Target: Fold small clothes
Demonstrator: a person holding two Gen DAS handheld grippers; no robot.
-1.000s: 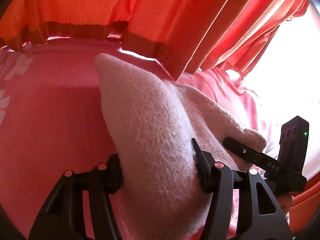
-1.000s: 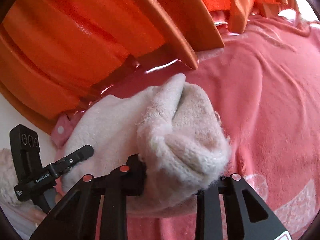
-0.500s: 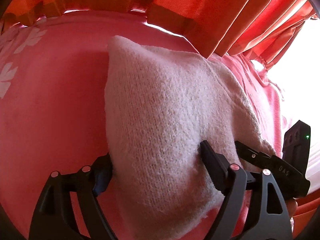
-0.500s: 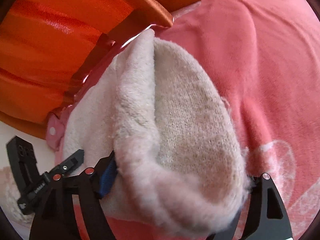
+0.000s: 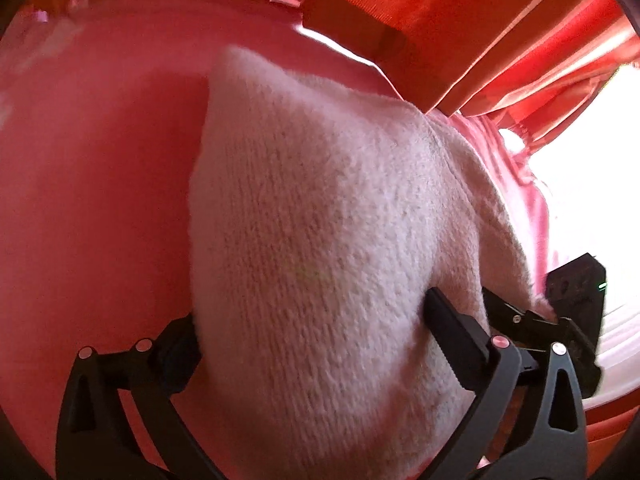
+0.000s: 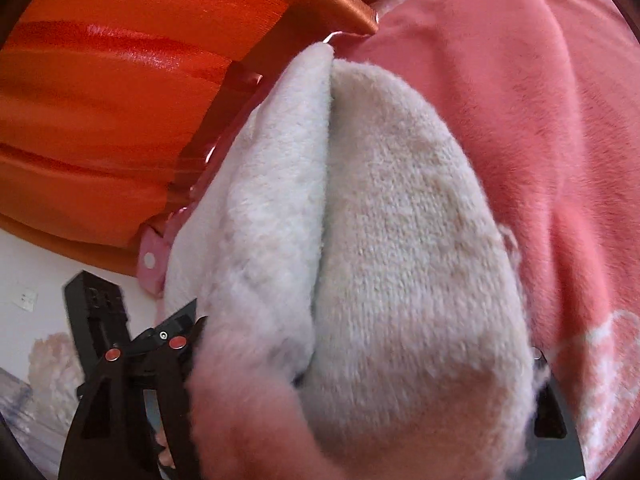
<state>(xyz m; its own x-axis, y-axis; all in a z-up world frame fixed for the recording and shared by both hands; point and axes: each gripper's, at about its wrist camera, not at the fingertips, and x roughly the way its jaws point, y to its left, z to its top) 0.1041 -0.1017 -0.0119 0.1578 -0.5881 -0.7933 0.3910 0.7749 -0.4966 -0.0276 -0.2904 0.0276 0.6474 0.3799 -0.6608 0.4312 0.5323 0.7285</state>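
A small cream knitted garment (image 5: pixel 320 248) lies folded over on a pink blanket (image 5: pixel 88 200). My left gripper (image 5: pixel 312 320) has its fingers wide apart on either side of the garment's near end, the cloth bulging between them. In the right wrist view the same garment (image 6: pixel 400 260) fills the space between the fingers of my right gripper (image 6: pixel 360 364), which also stand wide apart; a fleecy folded layer (image 6: pixel 272 220) lies along its left side. The other gripper (image 6: pixel 120 332) shows at the lower left. The fingertips are hidden by cloth.
Orange curtains (image 5: pixel 460 20) hang right behind the blanket's far edge and also show in the right wrist view (image 6: pixel 120 100). The blanket (image 6: pixel 540 120) spreads to the right. A white floor or wall (image 6: pixel 32 272) and a bright window area (image 5: pixel 592 184) lie beyond.
Both grippers have opened wider and moved down and forward over the garment. The garment has gone from lifted and bunched to spread flatter on the blanket.
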